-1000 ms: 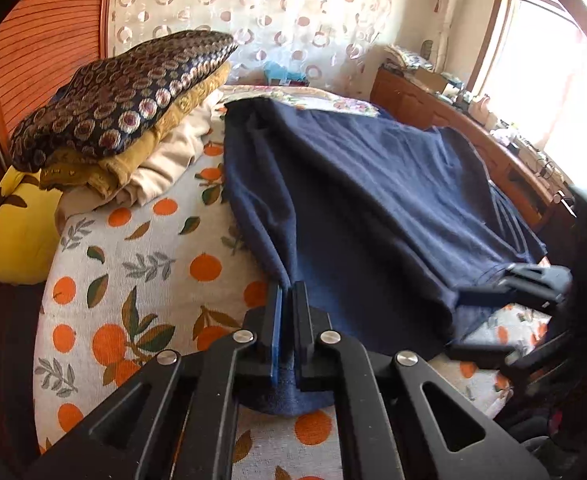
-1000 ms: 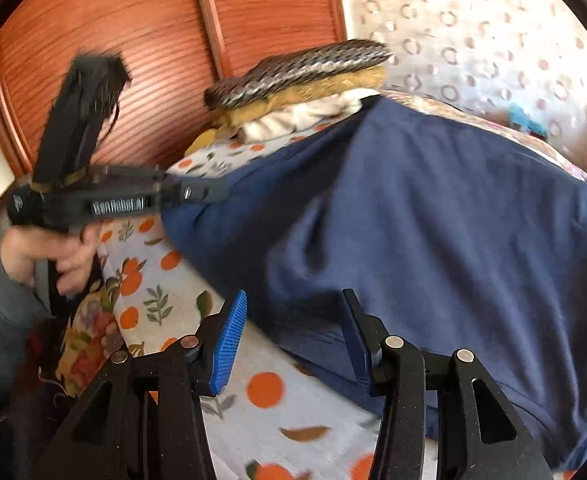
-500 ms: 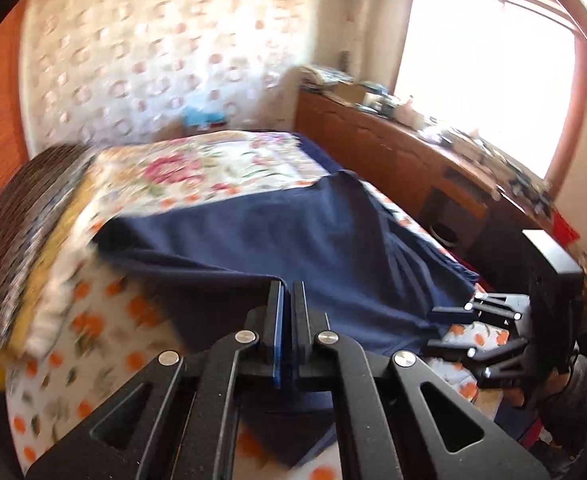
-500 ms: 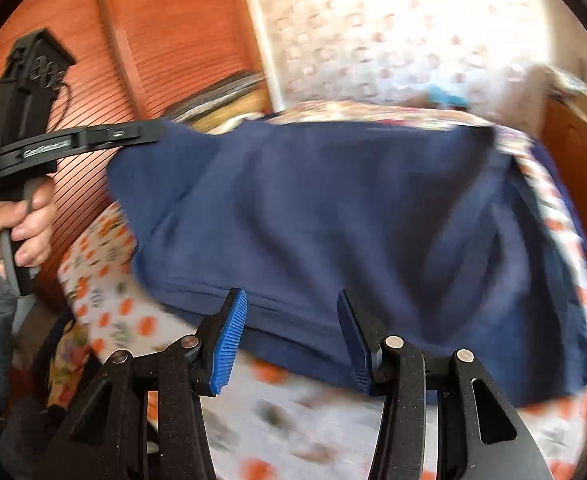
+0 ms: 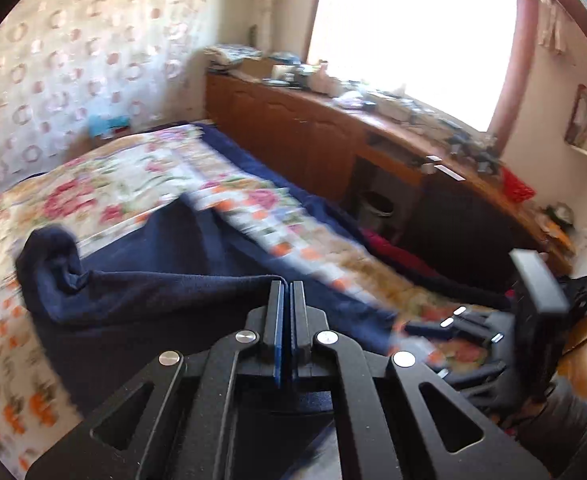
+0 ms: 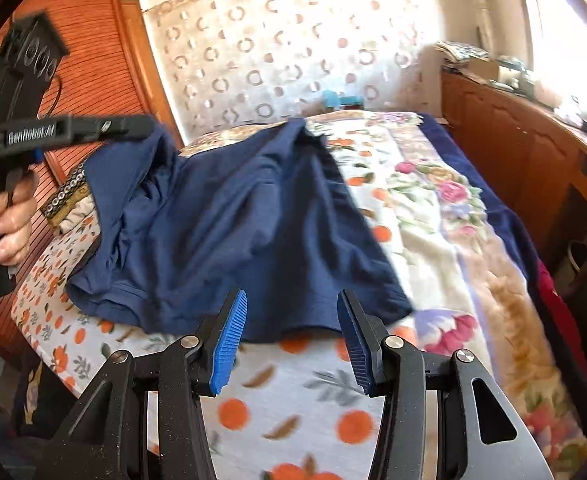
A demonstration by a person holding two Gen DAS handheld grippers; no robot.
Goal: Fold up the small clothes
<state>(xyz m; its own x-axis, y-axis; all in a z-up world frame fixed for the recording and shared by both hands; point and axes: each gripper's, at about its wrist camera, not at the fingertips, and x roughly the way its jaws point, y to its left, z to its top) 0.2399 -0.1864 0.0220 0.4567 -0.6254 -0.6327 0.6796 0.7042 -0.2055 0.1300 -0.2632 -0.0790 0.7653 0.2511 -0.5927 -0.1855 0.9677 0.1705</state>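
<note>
Two grippers are working over a bed (image 6: 445,248) with a flowery blanket and an orange-dotted sheet. One blue shirt (image 6: 229,236) is lying across the near part of the bed, and it is the thing being folded.

One side of the shirt is being held up off the bed by the left gripper (image 6: 145,128). Its two fingers are pressed tight together, and blue cloth is hanging from their tips, so it is pinching an edge of the shirt. In the left wrist view the left gripper (image 5: 287,292) is showing almost no gap between its fingers, with the shirt (image 5: 141,292) bunching just beside the tips. It looks like that side is being carried over so the shirt can be laid on itself, which is one fold. A person's hand (image 6: 7,216) is squeezing the handle.

Nothing is being held by the right gripper (image 6: 291,326). Its blue pads are standing about half open with only air between them. The bottom hem of the shirt is lying on the sheet just past those pads, not touching them. It is probably waiting there so it can grab the hem or keep it flat.
</note>
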